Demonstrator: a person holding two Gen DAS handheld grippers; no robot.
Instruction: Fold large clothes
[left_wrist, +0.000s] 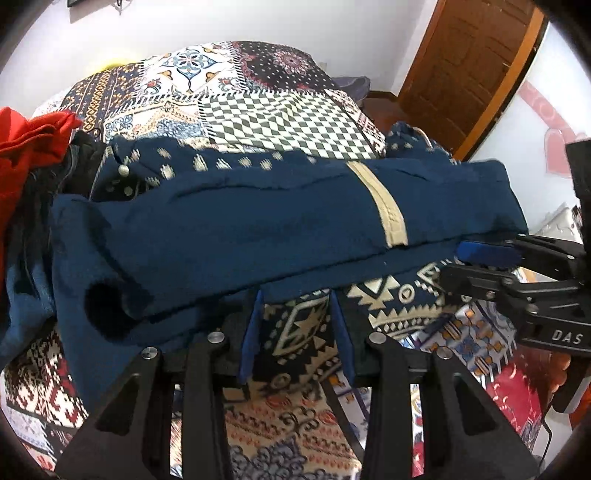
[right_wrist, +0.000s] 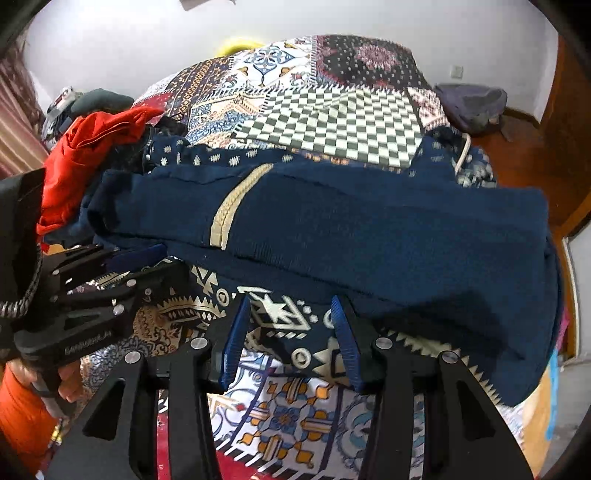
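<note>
Our left tongs and right tongs both gape, gripping nothing, at the near edge of the folded navy garment lying across the patchwork bedspread.

Patchwork bedspread, wooden door.

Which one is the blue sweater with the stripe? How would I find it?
Look at the bed's colourful patchwork quilt. Across its near part lies a folded dark blue knitted sweater, just beyond both open grippers. Only it carries a beige zipper strip; the crumpled red garment left of it has none.
</note>
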